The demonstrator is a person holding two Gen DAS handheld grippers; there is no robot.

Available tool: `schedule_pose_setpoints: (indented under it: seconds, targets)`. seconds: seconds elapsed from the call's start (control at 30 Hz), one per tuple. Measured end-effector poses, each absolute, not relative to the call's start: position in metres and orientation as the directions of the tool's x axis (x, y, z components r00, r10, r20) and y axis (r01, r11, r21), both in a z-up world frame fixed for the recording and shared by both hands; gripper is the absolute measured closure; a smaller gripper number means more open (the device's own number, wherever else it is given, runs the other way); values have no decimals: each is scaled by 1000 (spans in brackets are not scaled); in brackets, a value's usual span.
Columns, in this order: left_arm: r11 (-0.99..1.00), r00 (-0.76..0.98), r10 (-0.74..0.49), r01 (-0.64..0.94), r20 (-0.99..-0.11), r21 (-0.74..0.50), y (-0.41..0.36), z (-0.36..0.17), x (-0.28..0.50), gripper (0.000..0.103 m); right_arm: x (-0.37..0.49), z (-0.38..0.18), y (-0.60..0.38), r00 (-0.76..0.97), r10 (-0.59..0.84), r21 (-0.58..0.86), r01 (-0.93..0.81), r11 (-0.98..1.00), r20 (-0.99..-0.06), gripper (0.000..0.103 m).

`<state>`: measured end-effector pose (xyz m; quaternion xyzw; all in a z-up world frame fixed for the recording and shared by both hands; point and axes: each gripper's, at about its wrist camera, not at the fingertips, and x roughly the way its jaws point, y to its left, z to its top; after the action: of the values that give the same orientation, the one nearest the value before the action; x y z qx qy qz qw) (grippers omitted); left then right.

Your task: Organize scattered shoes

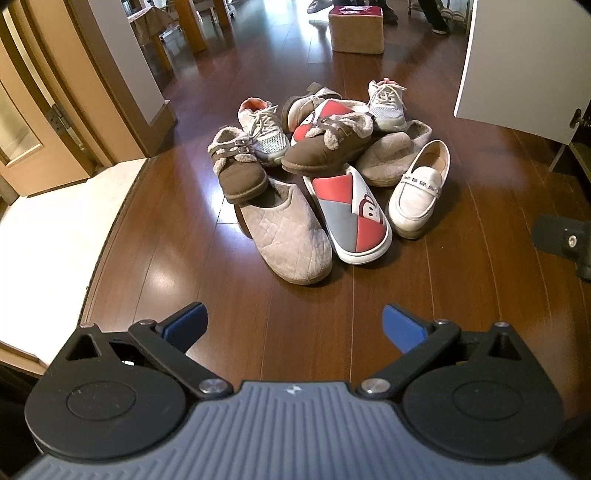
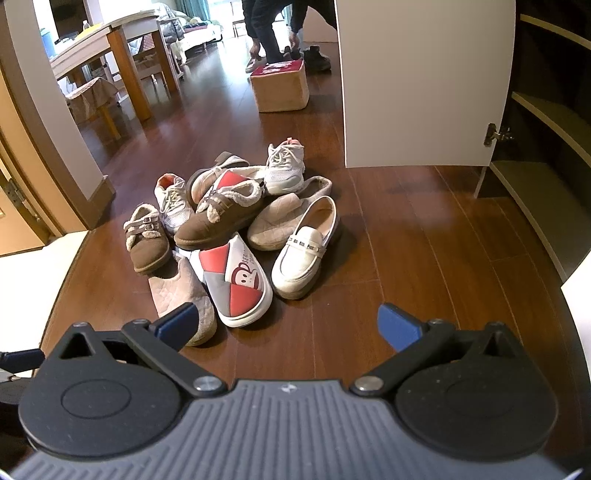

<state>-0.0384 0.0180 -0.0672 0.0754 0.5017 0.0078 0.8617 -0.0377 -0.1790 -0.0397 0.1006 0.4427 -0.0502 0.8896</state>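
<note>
A: What stands on the wooden floor [image 2: 388, 258] past the pile?

B: A tan cube stool [image 2: 280, 86] with a red top. Just behind it a person [image 2: 275, 27] in dark clothes bends down.

A: And left of the stool?

B: A wooden dining table [image 2: 110, 44]. Right of the stool, a white cabinet door [image 2: 424, 81] hangs open on dark shelves [image 2: 546, 110].

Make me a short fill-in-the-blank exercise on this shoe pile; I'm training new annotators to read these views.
1. Both tools, left and right, are ____ and hold nothing.
2. The white loafer lies on the ____ edge of the pile.
3. The nearer red-and-grey slipper shows a cartoon ____ face.
4. Behind the pile stands a tan ____ with a red top.

Missing words: open; right; monkey; stool
</note>
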Motion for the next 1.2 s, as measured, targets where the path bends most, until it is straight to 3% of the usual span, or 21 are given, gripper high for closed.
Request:
schedule_pose_setpoints:
  seconds: [0.37,0.63,0.77,1.03,1.2]
  targets:
    - [988,502,97,53,-859,143,20,-61,-41,1,-39,-35,-177,610,4,140,175,975,-793,1]
    - [995,520,97,-21,-849,100,40,-16,-56,1,-36,-38,-188,584,81,243,205,948,-808,1]
    - [999,556,16,18,-831,31,50,7,-60,1,-36,-37,-186,599,109,278,197,940,-793,1]
    - [996,561,48,40,-827,85,76,12,-32,1,-36,-36,-180,622,176,357,179,917,-763,2]
    - [996,530,57,26,-846,84,92,20,-17,1,-23,-52,-167,549,362,522,165,837,-753,19]
